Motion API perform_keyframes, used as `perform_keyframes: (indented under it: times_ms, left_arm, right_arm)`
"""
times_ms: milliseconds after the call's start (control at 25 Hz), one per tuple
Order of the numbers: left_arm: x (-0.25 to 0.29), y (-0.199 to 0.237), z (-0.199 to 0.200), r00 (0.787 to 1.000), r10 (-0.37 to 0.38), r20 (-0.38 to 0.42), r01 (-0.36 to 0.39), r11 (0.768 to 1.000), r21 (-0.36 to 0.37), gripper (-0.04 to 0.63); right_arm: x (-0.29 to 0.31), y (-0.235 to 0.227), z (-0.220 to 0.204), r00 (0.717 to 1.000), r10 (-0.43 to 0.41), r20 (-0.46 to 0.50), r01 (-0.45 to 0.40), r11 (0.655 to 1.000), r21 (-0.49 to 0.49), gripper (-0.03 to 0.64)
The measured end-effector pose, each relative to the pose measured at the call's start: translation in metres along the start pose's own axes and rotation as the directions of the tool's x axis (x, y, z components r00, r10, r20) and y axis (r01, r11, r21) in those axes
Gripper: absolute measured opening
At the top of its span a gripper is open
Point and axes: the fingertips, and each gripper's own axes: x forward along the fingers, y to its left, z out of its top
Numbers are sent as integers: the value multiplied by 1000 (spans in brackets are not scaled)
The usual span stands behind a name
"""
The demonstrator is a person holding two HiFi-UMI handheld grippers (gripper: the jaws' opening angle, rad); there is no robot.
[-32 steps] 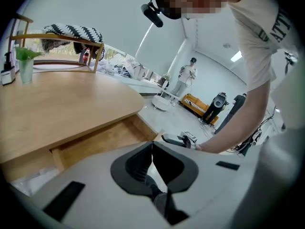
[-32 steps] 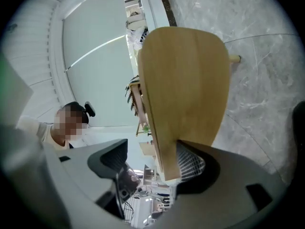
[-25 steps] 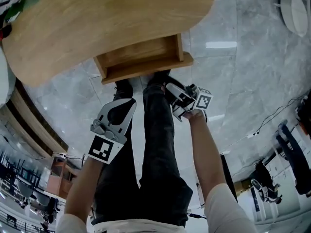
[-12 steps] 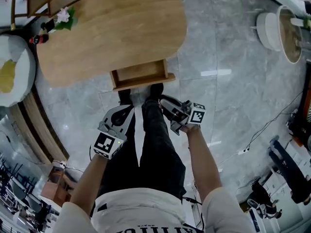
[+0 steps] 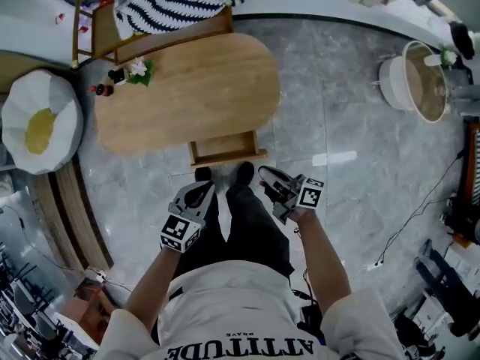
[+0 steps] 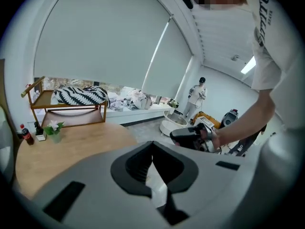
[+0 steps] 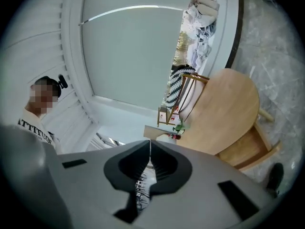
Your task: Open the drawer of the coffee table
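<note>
The oval wooden coffee table (image 5: 187,88) stands on the marble floor, and its drawer (image 5: 225,147) is pulled out toward the person's shoes. Both grippers hang well above the floor, clear of the drawer. My left gripper (image 5: 204,189) is over the left leg with its jaws shut and empty (image 6: 152,142). My right gripper (image 5: 265,173) is over the right leg. Its jaws have just been closing and now meet with nothing between them (image 7: 150,141). The right gripper view shows the table (image 7: 224,109) and the open drawer (image 7: 250,149) below.
A fried-egg cushion (image 5: 41,126) lies left of the table. Behind it stands a wooden rack with a striped cloth (image 5: 172,10). Small bottles and a flower (image 5: 124,73) sit on the table's far left end. A round white basket (image 5: 416,77) and floor cables (image 5: 420,193) are at right.
The person has stood up, so the table and open drawer look smaller and farther away. Both grippers have risen away from the drawer, and the right jaws have come together.
</note>
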Motion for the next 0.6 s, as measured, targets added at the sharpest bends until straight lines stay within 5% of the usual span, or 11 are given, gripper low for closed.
perform_keyframes:
  times_ms: [320,600]
  left_arm:
    - [-35,-3,44,993,72,98,-71,997,-8,20]
    - [-83,-7,59,984,97,149,-98,995,-2,20]
  right_arm:
    - [3,78,32,998,-45,-46,34,974,-224,18]
    - [16,129,8,990,-57,-130,1,920,-391,18]
